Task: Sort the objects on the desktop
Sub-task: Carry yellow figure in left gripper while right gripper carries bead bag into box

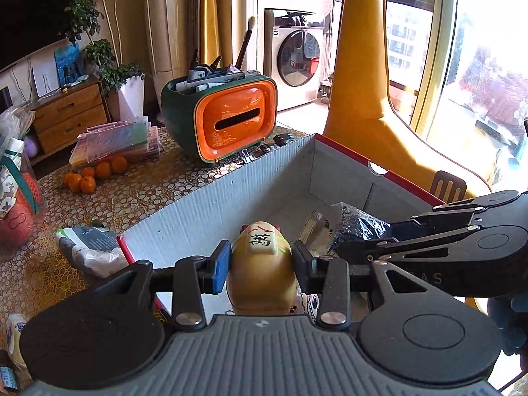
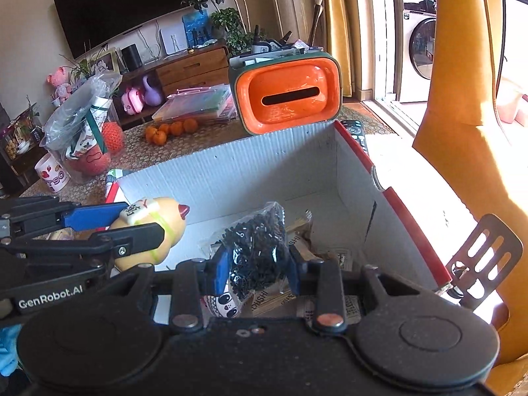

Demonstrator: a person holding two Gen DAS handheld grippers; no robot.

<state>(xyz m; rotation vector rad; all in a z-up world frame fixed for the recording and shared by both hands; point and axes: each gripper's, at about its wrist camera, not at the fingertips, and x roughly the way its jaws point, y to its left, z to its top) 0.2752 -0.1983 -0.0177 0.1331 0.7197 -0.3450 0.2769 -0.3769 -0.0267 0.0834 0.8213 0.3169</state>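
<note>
My left gripper (image 1: 260, 262) is shut on a yellow cat figurine (image 1: 260, 265) with a mahjong tile on its head, held over the open cardboard box (image 1: 231, 191). It also shows in the right wrist view (image 2: 148, 231), gripped at the left. My right gripper (image 2: 257, 267) is shut on a clear bag of black pieces (image 2: 255, 247), held over the box (image 2: 250, 168) interior. That bag shows in the left wrist view (image 1: 359, 227) at the right. Chopstick packets (image 2: 300, 231) and a panda-print item (image 2: 224, 307) lie in the box.
An orange and green tissue-box organiser (image 1: 227, 122) full of pens stands behind the box. Tangerines (image 1: 95, 175), plastic cases (image 1: 122, 142), a wrapped packet (image 1: 89, 247), a remote (image 2: 354, 132) and a chair back (image 2: 485, 257) are around. A yellow curtain (image 1: 359, 66) hangs at right.
</note>
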